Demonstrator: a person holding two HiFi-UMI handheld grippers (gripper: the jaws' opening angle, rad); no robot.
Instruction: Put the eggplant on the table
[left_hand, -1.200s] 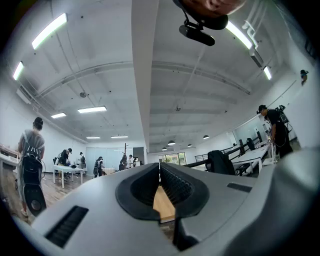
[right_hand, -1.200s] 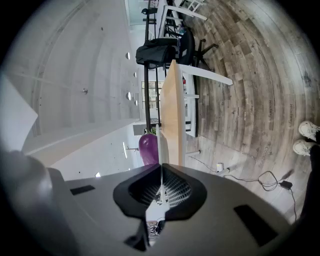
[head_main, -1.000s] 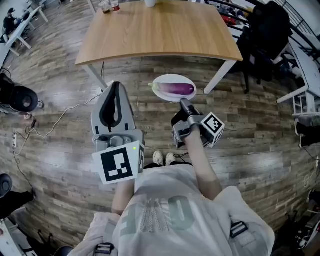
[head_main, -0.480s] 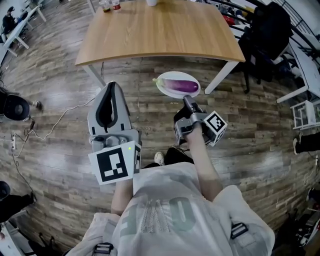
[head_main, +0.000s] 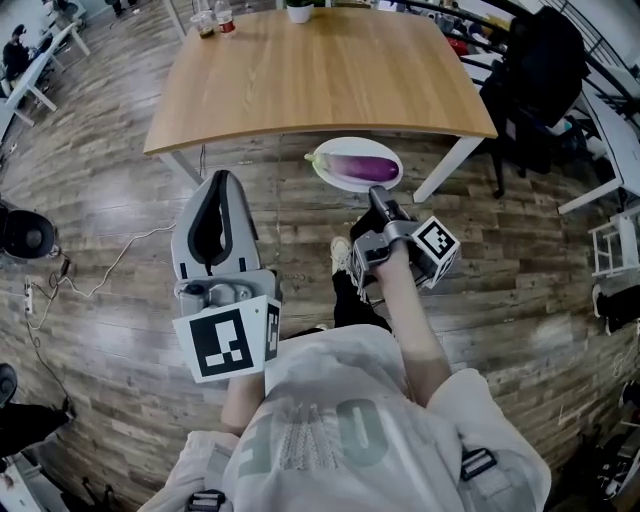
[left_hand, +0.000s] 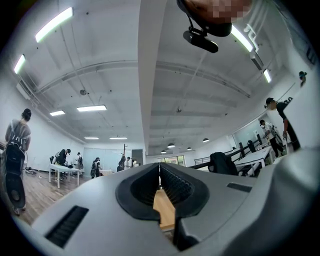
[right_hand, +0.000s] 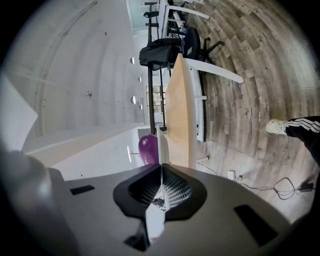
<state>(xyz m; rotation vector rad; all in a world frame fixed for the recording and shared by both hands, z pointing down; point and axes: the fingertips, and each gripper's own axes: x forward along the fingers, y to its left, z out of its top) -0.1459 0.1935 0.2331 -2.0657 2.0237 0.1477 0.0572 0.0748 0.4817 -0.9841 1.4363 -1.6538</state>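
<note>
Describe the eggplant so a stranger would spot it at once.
Start at the big wooden table. Just short of its near edge, the right tongs hold a white plate. The eggplant lies on it, the only glossy purple thing around.

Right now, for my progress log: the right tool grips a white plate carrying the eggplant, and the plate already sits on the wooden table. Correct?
No. The right tool grips the white plate carrying the eggplant, but the plate is not on the wooden table: the head view shows it held midair short of the table's near edge.
</note>
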